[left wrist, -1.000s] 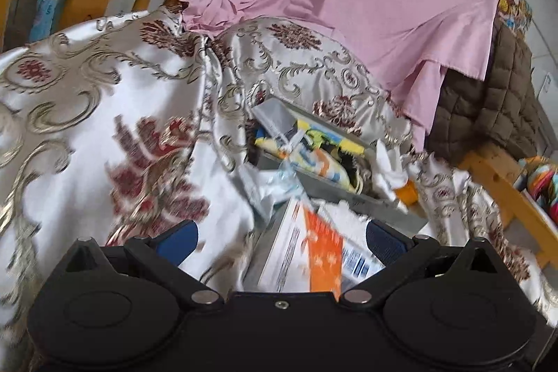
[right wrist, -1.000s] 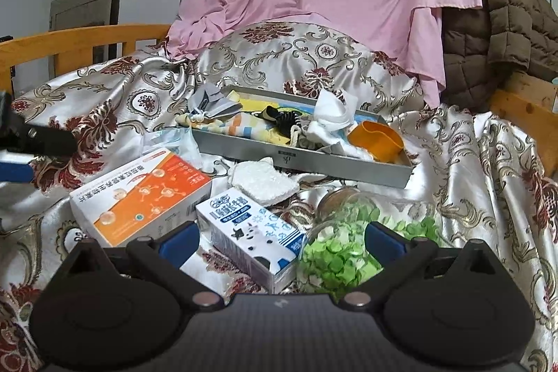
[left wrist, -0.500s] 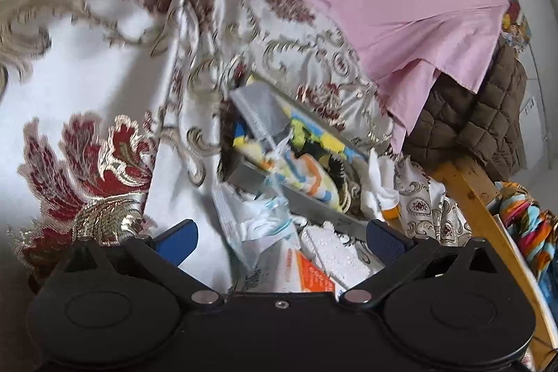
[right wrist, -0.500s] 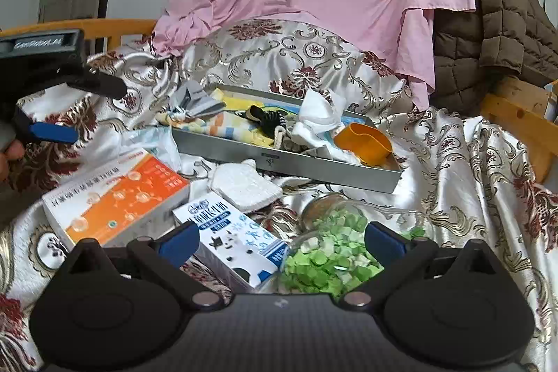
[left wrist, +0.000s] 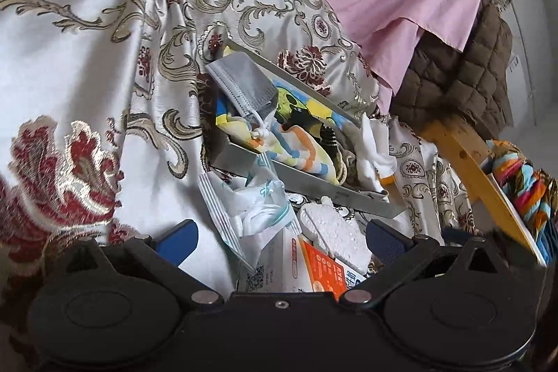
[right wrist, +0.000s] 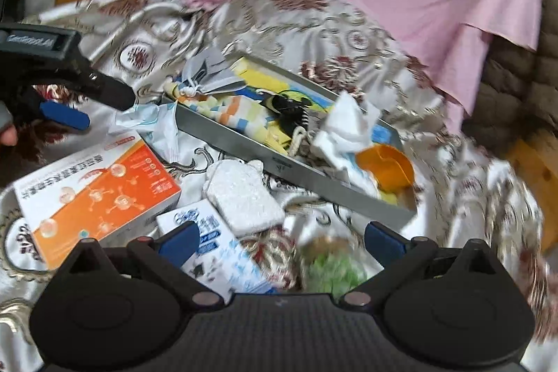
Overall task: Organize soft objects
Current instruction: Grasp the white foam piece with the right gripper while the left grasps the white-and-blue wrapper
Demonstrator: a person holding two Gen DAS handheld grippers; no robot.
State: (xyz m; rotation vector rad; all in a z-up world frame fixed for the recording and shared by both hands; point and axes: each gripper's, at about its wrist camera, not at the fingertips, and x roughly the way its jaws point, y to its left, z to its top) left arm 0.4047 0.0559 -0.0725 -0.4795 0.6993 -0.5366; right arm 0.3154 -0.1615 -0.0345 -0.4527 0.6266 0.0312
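Step in hand, by judgement: collect the crumpled packet (left wrist: 251,211) lying on the bedspread (left wrist: 69,75) just outside the near left corner of the tray (left wrist: 314,187), then place among the soft things already in the tray.

Left gripper (left wrist: 280,234): fingers wide apart, nothing held, poised just short of the packet. Lower over the bulk of the packet, not the thin edge; close gently; lift clear of the tray wall.

Right gripper (right wrist: 280,234): fingers apart, empty, above the white pad (right wrist: 240,194) near the tray's front wall. Hold clear of the left gripper's path.

Leave the orange box (right wrist: 94,190) and the blue-and-white carton (right wrist: 216,246) alone: rigid.

Writing: Chinese print on box and carton, not legible; small mark on the tray front, unreadable.
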